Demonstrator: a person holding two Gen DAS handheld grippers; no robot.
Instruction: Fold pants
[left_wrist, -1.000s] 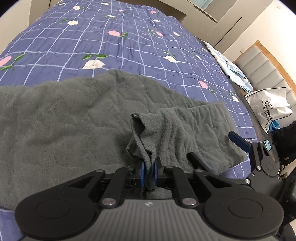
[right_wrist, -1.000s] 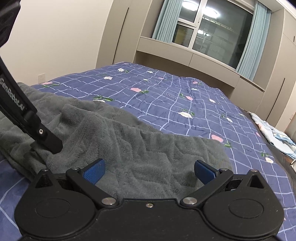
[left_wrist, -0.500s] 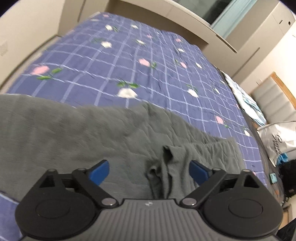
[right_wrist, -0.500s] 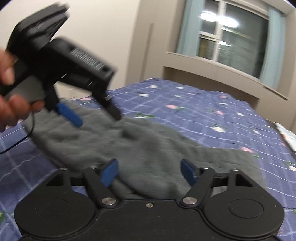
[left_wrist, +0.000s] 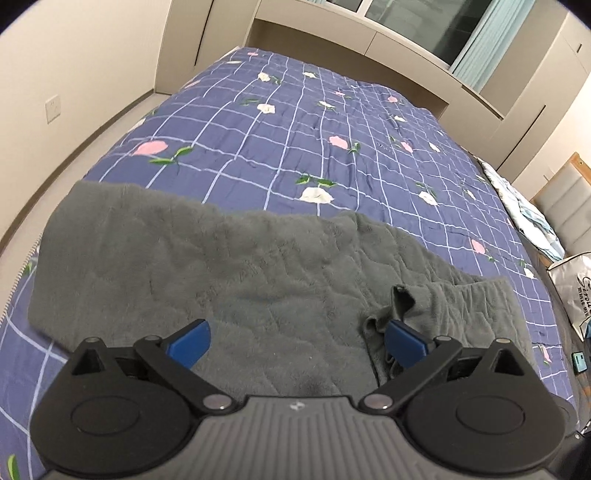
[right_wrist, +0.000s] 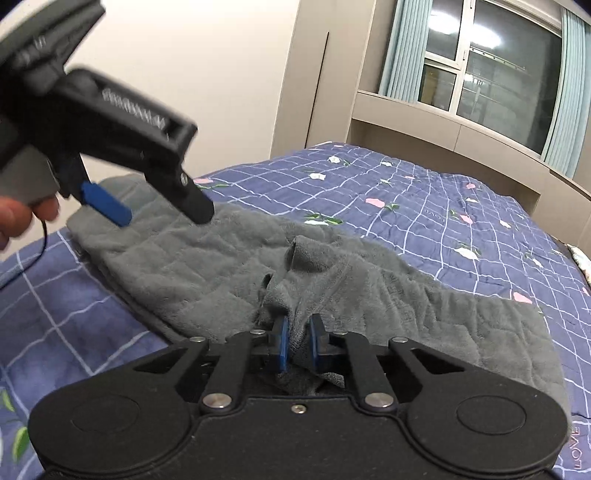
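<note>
The grey fleece pants (left_wrist: 236, 269) lie stretched across the near edge of a bed covered by a blue checked quilt (left_wrist: 303, 122) printed with pink and white flowers. In the left wrist view the left gripper (left_wrist: 295, 341) hovers above the cloth with its blue-padded fingers (left_wrist: 188, 341) spread wide and nothing between them; a small bunched fold of the fabric (left_wrist: 400, 306) stands up just beside the right-hand pad. The right wrist view shows the right gripper (right_wrist: 297, 341) closed down on a pinch of the pants (right_wrist: 332, 280), the two blue pads (right_wrist: 282, 343) pressed against the fleece with a ridge of cloth rising up out of the grip. In that same view the left gripper (right_wrist: 162, 210) appears blurred at the upper left, held in a hand (right_wrist: 22, 218) above the far end of the garment, its fingers apart and clear of the fabric. The waistband end of the pants reaches toward the right side of the bed. A window with pale blue curtains (right_wrist: 569, 92) sits beyond the bed, above a beige ledge (right_wrist: 443, 125). A white printed bag (left_wrist: 572, 291) rests off the right side of the bed, near a padded headboard (left_wrist: 565, 210), and a light patterned cloth (left_wrist: 524, 210) lies along that edge of the quilt.
</note>
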